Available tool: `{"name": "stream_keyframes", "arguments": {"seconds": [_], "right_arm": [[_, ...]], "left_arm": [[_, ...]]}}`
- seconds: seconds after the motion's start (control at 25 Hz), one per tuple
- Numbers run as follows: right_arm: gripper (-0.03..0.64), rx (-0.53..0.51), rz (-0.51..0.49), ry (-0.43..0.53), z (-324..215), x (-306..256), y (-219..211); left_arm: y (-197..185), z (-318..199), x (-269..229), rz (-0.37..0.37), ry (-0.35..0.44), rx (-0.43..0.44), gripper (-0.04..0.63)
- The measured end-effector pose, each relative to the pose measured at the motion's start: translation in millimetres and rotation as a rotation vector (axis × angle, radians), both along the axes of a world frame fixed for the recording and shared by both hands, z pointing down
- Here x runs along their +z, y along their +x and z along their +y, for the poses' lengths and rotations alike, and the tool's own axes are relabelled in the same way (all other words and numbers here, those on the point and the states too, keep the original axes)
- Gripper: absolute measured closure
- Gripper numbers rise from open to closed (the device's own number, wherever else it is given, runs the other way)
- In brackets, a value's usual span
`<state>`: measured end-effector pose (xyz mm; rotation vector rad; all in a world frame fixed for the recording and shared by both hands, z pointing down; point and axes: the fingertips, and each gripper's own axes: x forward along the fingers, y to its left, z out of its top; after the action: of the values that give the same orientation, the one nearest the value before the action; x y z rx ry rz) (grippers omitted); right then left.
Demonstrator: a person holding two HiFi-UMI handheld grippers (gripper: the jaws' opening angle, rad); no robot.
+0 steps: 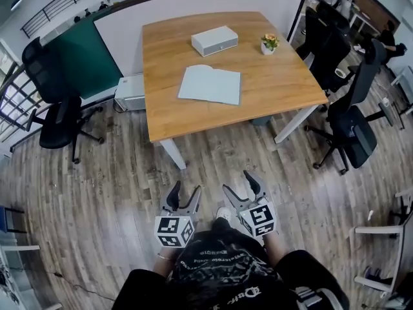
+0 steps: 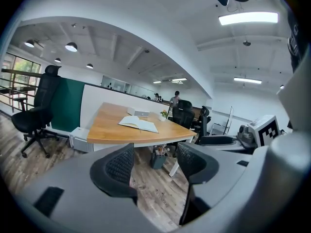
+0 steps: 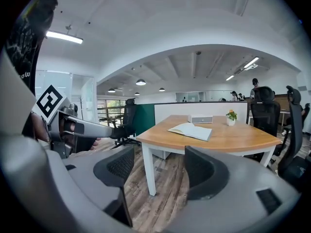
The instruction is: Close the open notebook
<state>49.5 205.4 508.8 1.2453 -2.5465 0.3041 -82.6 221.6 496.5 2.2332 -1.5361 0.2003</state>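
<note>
An open notebook (image 1: 210, 84) with pale pages lies flat near the middle of the wooden table (image 1: 277, 92); it also shows as the notebook (image 2: 139, 124) in the left gripper view and the notebook (image 3: 190, 130) in the right gripper view. Both grippers are held over the floor, well short of the table's near edge. My left gripper (image 1: 183, 198) is open with nothing between its jaws. My right gripper (image 1: 243, 187) is open and empty too. The two grippers sit side by side, pointing toward the table.
A grey box (image 1: 214, 41) and a small potted plant (image 1: 269, 43) stand at the table's far side. Black office chairs stand at the left (image 1: 55, 105) and right (image 1: 352, 118). A white unit (image 1: 130, 92) sits by the table's left edge, before a partition (image 1: 193, 5).
</note>
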Motion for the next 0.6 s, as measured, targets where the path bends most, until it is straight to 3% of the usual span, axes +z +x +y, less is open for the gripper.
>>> {"name": "stream_keyframes", "arguments": {"seconds": [0.2,0.36,0.6], "right_arm": [[0.305,-0.048,0.009,-0.002,-27.1,4.6,18.8],[0.331,-0.012,-0.01,-0.008,-46.6,5.7,33.9],[0.333,-0.013,-0.012,-0.03,-67.8,10.4,38.7]], "left_arm": [[25.1,-24.1,5.0,0.018,-0.007,-0.036,0.294],[40.2,-38.7,8.9,0.07,-0.032,-0.051,0.294],[45.9,-63.6,14.3,0.034,-0.045,-0.04,0.295]]}}
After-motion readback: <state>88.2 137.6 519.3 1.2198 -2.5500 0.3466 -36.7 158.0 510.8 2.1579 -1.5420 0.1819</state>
